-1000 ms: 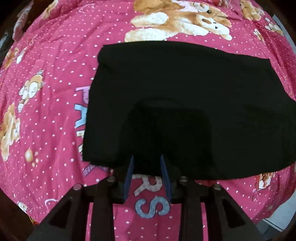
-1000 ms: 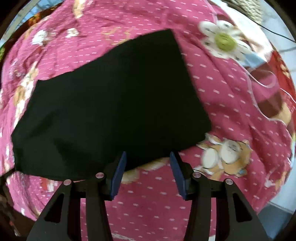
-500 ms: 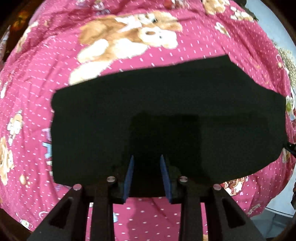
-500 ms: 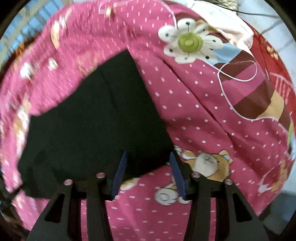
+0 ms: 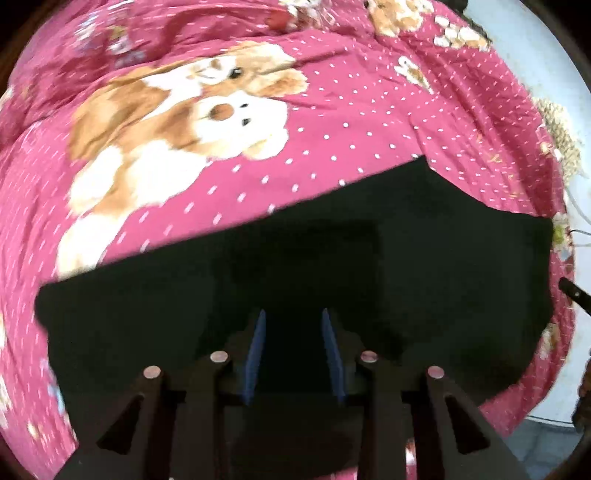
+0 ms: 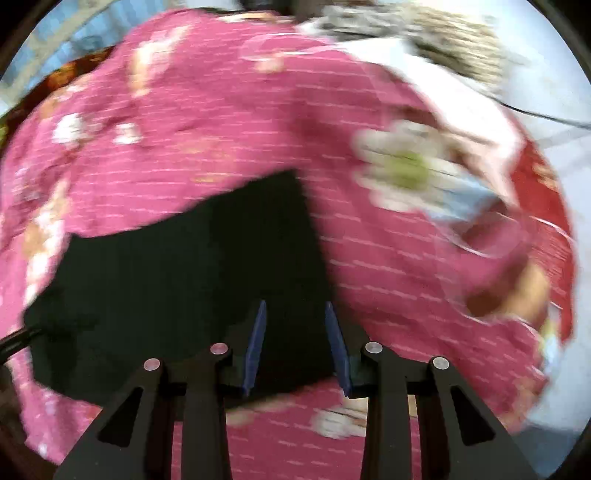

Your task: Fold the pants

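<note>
A pink dotted sheet [image 5: 369, 122] printed with cartoon dogs covers the bed and fills nearly all of both views; its printed dog [image 5: 177, 122] lies above the cloth in the left wrist view, and a white flower print [image 6: 406, 166] lies to the right of it in the blurred right wrist view. Pale floor [image 5: 528, 62] shows past the sheet's right edge, with a woven straw thing [image 6: 443, 33] at the top of the right view. The black pants [image 5: 332, 266] lie flat on the sheet as a wide dark slab, their far edge slanting up to the right. The left tool [image 5: 291, 350] points steeply down over the middle of the pants, jaws apart, having just opened a little, with only cloth seen beneath the gap and no fold pinched. The right tool [image 6: 295, 343] points down over the pants' [image 6: 184, 288] right near corner, its jaws just closing but still apart, nothing visibly clamped. Bare sheet lies open beyond the far edge and to the right of the pants.
</note>
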